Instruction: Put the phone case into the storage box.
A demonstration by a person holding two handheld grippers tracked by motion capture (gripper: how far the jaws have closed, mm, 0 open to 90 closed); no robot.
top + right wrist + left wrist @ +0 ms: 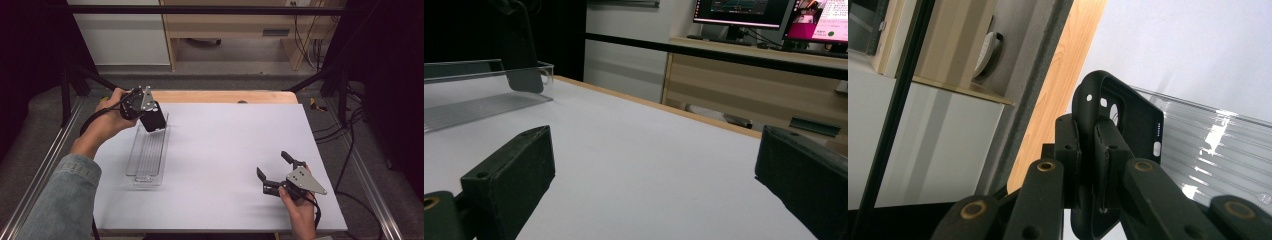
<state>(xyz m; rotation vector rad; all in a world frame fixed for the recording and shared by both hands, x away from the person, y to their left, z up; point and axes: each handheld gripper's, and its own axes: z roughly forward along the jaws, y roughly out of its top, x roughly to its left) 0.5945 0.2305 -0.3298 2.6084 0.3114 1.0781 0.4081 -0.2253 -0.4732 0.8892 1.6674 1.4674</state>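
My left gripper (148,116) is shut on the rim of a black phone case (153,120), holding it at the far end of a clear plastic tray (146,156). In the left gripper view both jaws pinch the phone case (1130,117) by its edge, with the ribbed tray (1213,137) beneath it. My right gripper (271,163) rests open near the table's right front, nothing between its jaws. The right gripper view looks across the white surface between the spread jaws of the right gripper (654,165) to the tray (474,107) and the hanging case (521,50).
A white sheet (225,150) covers the table, with a wooden strip (220,96) along its far edge. Black frame bars (200,9) and cables (350,130) surround it. A wooden desk with monitors (744,10) stands beyond.
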